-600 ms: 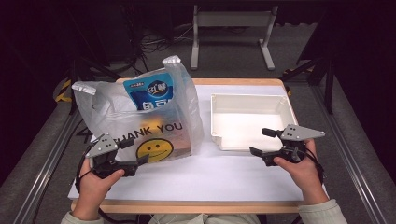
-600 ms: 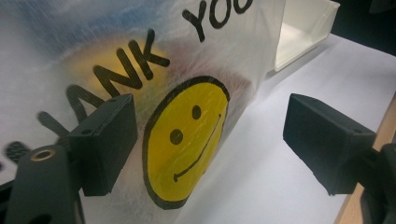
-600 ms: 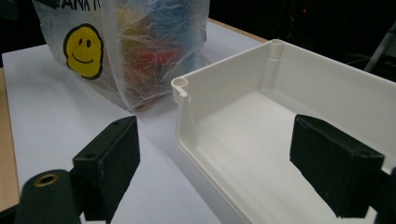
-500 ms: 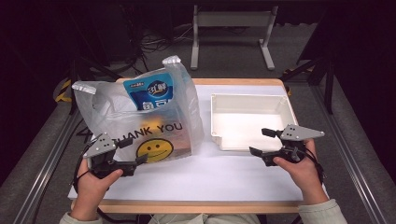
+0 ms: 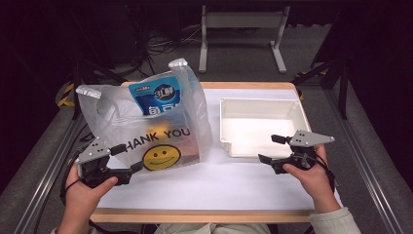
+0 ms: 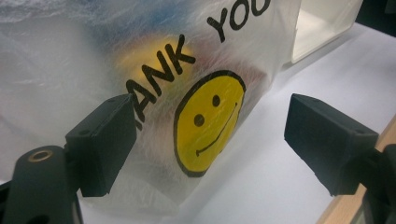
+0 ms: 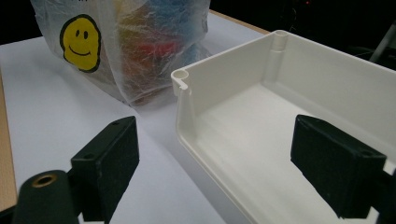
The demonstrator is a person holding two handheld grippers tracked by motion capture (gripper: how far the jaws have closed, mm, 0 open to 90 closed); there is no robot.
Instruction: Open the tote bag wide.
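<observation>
On the white table top (image 5: 214, 180), seen from the high view, a translucent plastic bag (image 5: 146, 122) printed "THANK YOU" with a yellow smiley face (image 5: 161, 157) stands upright at about 10 o'clock from the table's middle. A blue snack packet (image 5: 158, 99) rises from the bag's open mouth, between the two handle loops. A white plastic tray (image 5: 292, 105) sits at about 2 o'clock, just beside the bag's right flank and apart from it.

Left gripper (image 5: 125, 158): held by the person's left hand (image 5: 85, 192) at about 8 o'clock, level, aimed toward 3 o'clock along the bag's front face. Its jaws stand wide apart with nothing clamped. In the left gripper view, the left gripper (image 6: 210, 140) frames the smiley face (image 6: 208, 123); one jaw lies against or just in front of the bag's film, and which of the two cannot be told, while the other stands clear over the table top (image 6: 261, 186).

Right gripper (image 5: 272, 148): held by the person's right hand (image 5: 309, 178) at about 4 o'clock, aimed toward 9 o'clock, just in front of the tray's near wall. Its jaws are spread wide and empty. In the right gripper view, the right gripper (image 7: 215, 163) straddles the tray's near corner (image 7: 180, 81): one jaw over the table top (image 7: 70, 107), the other above the tray's floor, neither touching it. The bag (image 7: 140, 51) lies beyond, at 11 o'clock.
</observation>
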